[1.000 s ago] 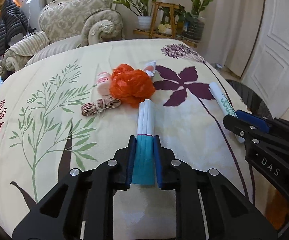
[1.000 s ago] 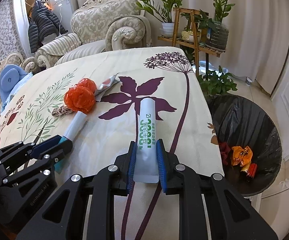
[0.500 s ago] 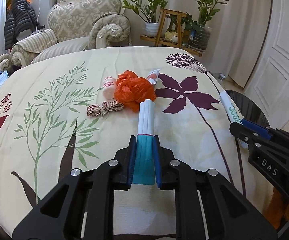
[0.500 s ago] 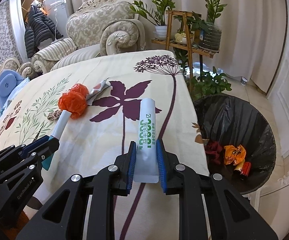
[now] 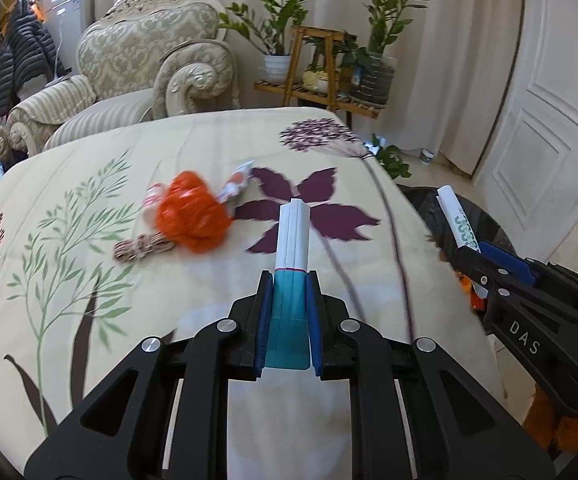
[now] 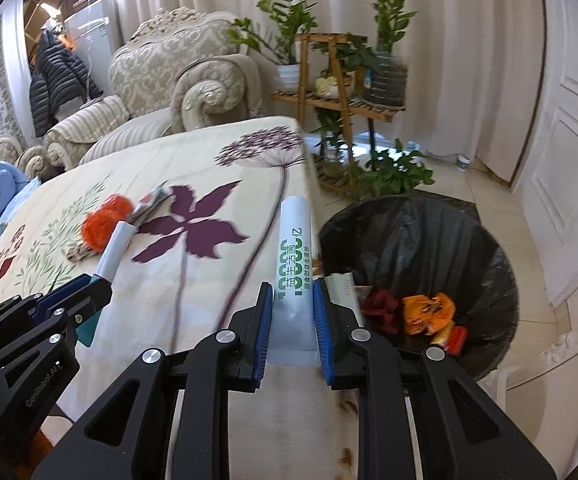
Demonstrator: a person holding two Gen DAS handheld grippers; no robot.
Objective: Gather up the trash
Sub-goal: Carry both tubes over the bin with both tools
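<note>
A: What does the left wrist view show?

B: The left hand-held gripper (image 5: 287, 320) is clamped on a teal-and-white tube (image 5: 292, 256), its blue pads pressing the teal end while the white end sticks out over the tabletop (image 5: 89, 288) with the floral cloth. Further along the cloth lie a crumpled orange bag (image 5: 193, 216), a small coil of string (image 5: 141, 246) just beside it, and a wrapper (image 5: 237, 182) touching the bag's far side; something pale with red print sits behind the bag, too blurred to name. At the right edge, the right hand-held gripper (image 5: 477, 258) holds a white tube with green lettering (image 5: 455, 214) above the black-lined trash bin (image 5: 425, 204).

A: And the right wrist view?

B: The right hand-held gripper (image 6: 292, 320) is closed on the white tube with green lettering (image 6: 295, 248), squeezing its flat crimped end; the tube points forward over the tabletop's right edge (image 6: 297, 168), just beside the trash bin (image 6: 429, 232). Inside the bin's black liner lie a dark red scrap, orange wrappers and a pale carton. At lower left, the left hand-held gripper (image 6: 95, 292) carries the teal-and-white tube (image 6: 115, 252), its white end near the orange bag (image 6: 105, 222). An armchair (image 6: 177, 68) and a plant stand (image 6: 329, 80) are behind.
</note>
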